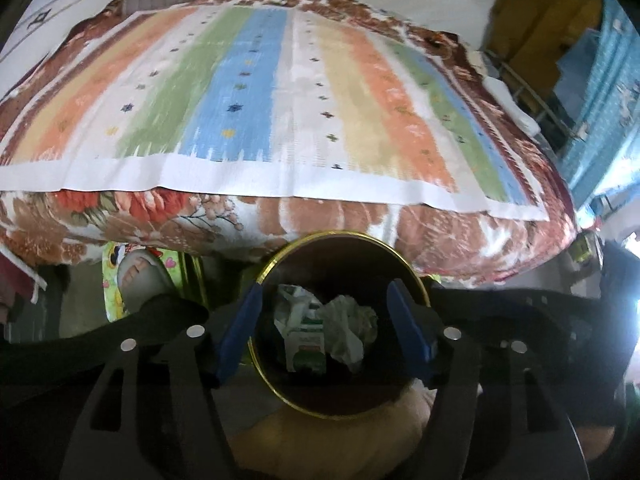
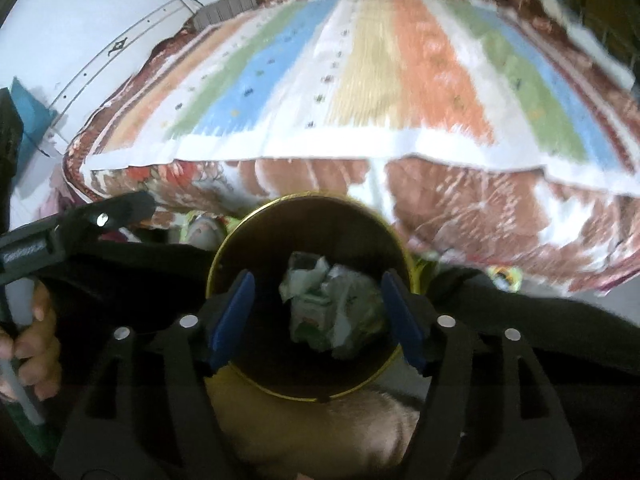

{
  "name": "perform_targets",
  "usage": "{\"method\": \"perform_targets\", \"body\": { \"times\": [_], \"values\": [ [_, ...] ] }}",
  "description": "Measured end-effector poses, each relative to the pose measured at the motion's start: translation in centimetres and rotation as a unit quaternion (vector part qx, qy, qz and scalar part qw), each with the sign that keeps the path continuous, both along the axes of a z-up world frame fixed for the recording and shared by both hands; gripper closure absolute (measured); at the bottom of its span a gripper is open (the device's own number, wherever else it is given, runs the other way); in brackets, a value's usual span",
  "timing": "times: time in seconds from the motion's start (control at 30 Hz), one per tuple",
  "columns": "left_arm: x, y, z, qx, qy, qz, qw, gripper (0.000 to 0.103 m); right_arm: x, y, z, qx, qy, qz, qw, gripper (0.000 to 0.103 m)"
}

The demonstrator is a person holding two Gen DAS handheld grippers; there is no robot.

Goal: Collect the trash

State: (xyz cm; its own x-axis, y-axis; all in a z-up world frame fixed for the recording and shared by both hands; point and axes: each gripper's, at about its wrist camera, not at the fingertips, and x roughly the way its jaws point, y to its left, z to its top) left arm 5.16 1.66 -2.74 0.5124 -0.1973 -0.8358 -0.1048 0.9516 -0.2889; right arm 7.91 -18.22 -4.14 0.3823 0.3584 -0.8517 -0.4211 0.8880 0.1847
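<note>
Both grippers over the bin (image 1: 400,252), low centre of each frame. Left gripper (image 1: 326,330) released, nothing between the blue fingers (image 1: 240,336); right gripper (image 2: 316,320) also released and empty. Trash (image 1: 320,328) sits at the bin's bottom: crumpled paper plus a small carton. Reads as the drop step done. The bed (image 1: 280,100) in the upper frame shows no litter, so next move calls for finding any remaining piece
</note>
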Motion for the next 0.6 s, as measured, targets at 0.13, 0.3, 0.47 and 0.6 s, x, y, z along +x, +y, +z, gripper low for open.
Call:
{"method": "perform_targets", "body": {
  "times": [0.13, 0.3, 0.47, 0.6],
  "values": [
    [-2.3, -0.6, 1.4, 0.014, -0.023, -0.016, 0.9995, 0.03, -1.3, -1.3, 1.0, -0.002, -0.017, -0.002, 1.0, 0.031],
    [-5.5, -1.1, 2.7, 0.028, -0.047, -0.018, 0.9983, 0.025, -4.2, -2.9, 2.6, 0.007, -0.043, 0.005, 0.999, 0.026],
    [-9.6, -2.0, 2.9, 0.047, -0.07, -0.03, 0.9959, 0.014, -7.3, -4.0, 4.2, 0.02, -0.083, 0.015, 0.996, 0.017],
    [-10.8, -2.0, 2.2, 0.064, -0.098, -0.028, 0.9928, 0.006, -8.9, -4.4, 4.3, 0.034, -0.102, 0.022, 0.994, 0.009]
  ]
}}
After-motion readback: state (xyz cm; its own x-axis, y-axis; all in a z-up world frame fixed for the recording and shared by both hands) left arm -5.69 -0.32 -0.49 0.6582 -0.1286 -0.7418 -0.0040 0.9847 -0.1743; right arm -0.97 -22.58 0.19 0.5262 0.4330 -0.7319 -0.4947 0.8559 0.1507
